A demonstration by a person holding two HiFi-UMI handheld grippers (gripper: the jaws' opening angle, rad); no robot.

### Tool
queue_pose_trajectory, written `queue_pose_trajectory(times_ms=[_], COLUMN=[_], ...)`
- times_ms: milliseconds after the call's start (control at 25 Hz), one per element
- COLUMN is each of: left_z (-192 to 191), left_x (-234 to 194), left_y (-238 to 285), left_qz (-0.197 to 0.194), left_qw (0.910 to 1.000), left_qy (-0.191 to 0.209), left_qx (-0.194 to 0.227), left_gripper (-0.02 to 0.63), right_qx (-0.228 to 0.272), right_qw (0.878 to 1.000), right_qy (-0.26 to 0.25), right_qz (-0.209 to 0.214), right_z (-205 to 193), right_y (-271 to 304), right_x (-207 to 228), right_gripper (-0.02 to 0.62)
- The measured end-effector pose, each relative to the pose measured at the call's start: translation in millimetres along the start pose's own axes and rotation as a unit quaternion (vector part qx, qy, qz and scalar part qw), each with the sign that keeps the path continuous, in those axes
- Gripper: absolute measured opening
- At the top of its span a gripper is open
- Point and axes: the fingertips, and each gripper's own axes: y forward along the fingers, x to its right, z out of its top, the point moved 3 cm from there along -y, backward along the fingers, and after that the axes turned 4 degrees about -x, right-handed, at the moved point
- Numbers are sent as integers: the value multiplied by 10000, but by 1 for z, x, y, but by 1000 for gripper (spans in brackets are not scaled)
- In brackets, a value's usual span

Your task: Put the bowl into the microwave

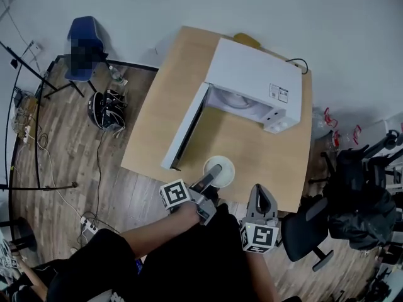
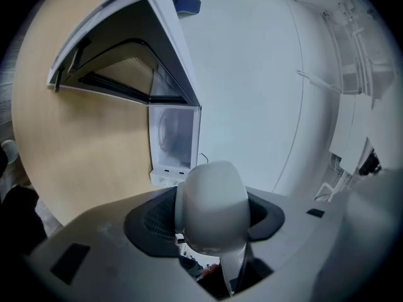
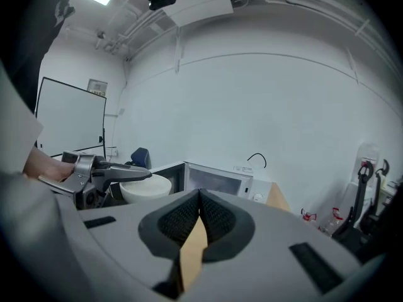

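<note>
white and smooth, the bowl [image 2: 211,206] is wedged between the jaws of my left gripper [image 1: 213,173], one pad inside the rim and one outside, clenched on its wall. in the head view it is at the near edge of the wooden table [image 1: 165,99], right in front of me. i cannot tell whether it rests on the top or hangs just above it. my right gripper [image 1: 259,192] is just beside it on the right, jaws pressed together with nothing between them, only a sliver of table showing past the tips.

farther off, the white microwave [image 1: 255,80] stands at the back of the table. its door [image 1: 184,129] is swung wide toward my left and reaches down toward the bowl. the cavity is open, and a round turntable [image 1: 238,99] shows inside with nothing on it that i can see.

as i judge it, the opening part is done: the door is open and the bowl is in my grip. the main part is left. the bowl is well apart from the cavity, so i have to carry it across the bare tabletop, pass the door's edge, slide it through the opening, set it level on the turntable and let my left jaws go. my right gripper has no job yet.
</note>
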Motion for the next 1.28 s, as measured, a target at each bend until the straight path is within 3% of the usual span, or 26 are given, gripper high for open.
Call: queue_pose_trajectory(times_ms=[200, 520, 640, 800, 1080, 1280], left_z=[15, 40, 52, 70, 122, 151], left_x=[-5, -12, -15, -32, -76, -110], left_y=[21, 74, 102, 134, 178, 208], left_qz=[-178, -64, -10, 340, 465, 510], left_qw=[9989, 9961, 9966, 9960, 9850, 9824], left_qy=[-198, -73, 134, 321, 473, 463], left_qx=[388, 880, 807, 766, 1594, 1735], left_gripper=[245, 245, 245, 245, 245, 245], right_qx=[29, 227, 460, 494, 575, 336], right_qw=[9999, 9977, 9957, 9959, 9902, 9917], right_qy=[97, 152, 328, 233, 801, 709], right_qz=[113, 625, 737, 716, 986, 1023], right_z=[2, 19, 38, 42, 41, 24], right_y=[20, 67, 88, 110, 131, 157], right_x=[7, 31, 53, 81, 110, 125], right_gripper=[60, 60, 60, 60, 60, 60])
